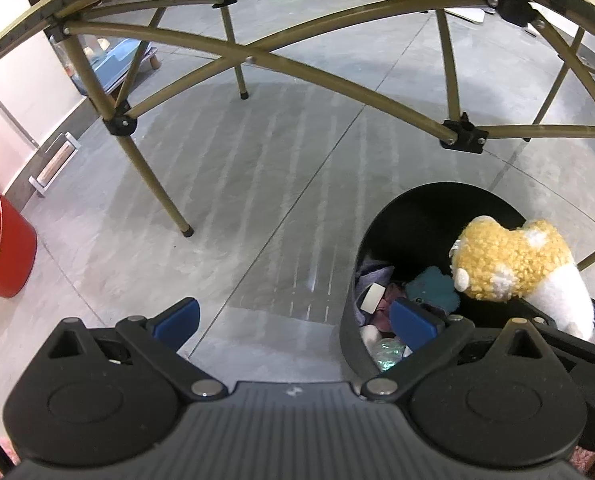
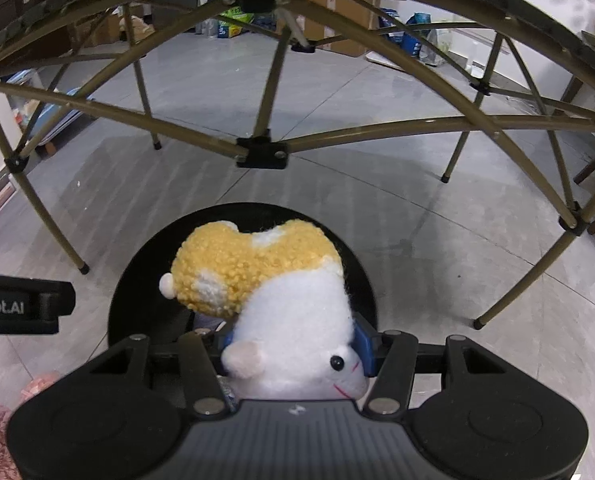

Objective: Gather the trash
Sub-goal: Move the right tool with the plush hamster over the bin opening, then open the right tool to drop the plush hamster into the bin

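A plush toy [image 2: 293,312], white in the body with a curly yellow patch at its far end, hangs over the mouth of a black bin [image 2: 137,280] that stands on the grey tiled floor [image 2: 437,240]. The right tool [image 2: 293,348] has it: the two blue pads [image 2: 363,346] press into the white body from either side at a middling spread, and the toy's face, with a black eye and red stitched mouth, lies close against the tool's body. The tool tilts steeply down toward the bin, so the yellow end points away over the opening.

From the left wrist view the same toy [image 1: 513,264] sits above the right side of the bin [image 1: 397,220]. Inside lie crumpled cloth, a teal piece [image 1: 433,286], a small white roll [image 1: 371,296] and something shiny [image 1: 387,354] near the bottom edge. The left tool [image 1: 295,320] also angles steeply down, just left of the bin; its blue fingers stand wide apart with nothing between them, the right finger [image 1: 413,322] overlapping the bin's near rim in the view, the left one over bare floor.

Beyond the bin rises the frame of a folding table [image 1: 257,60], olive tubes crossed and joined with black brackets, seen from beneath. A red bucket [image 1: 1,240] stands at the far left by the wall. Boxes and bags [image 2: 337,0] line the far side of the room.
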The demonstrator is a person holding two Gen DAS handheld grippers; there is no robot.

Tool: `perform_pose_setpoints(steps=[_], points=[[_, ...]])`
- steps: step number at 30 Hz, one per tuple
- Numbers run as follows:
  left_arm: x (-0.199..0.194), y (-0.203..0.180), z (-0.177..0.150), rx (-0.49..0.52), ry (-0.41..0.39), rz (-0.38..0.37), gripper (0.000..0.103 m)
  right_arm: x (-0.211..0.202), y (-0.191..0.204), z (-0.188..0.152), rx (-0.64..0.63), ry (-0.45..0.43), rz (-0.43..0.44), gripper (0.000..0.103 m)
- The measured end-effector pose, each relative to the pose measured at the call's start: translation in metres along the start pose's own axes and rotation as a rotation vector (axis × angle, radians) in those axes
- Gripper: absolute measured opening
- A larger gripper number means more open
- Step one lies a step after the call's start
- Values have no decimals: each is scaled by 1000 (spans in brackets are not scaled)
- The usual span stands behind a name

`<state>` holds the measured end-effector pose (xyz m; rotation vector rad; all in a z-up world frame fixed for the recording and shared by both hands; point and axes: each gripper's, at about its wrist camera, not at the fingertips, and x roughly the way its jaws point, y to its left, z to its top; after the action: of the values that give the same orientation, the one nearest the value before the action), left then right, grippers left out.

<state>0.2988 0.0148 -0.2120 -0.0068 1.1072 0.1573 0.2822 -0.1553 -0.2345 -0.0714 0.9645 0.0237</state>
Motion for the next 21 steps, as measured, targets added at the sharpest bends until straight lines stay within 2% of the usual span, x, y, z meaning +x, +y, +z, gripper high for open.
perform_pose_setpoints(steps=[21], points=[[15, 33, -4, -53, 53, 34, 103, 40, 45, -1, -35, 76, 25, 54]])
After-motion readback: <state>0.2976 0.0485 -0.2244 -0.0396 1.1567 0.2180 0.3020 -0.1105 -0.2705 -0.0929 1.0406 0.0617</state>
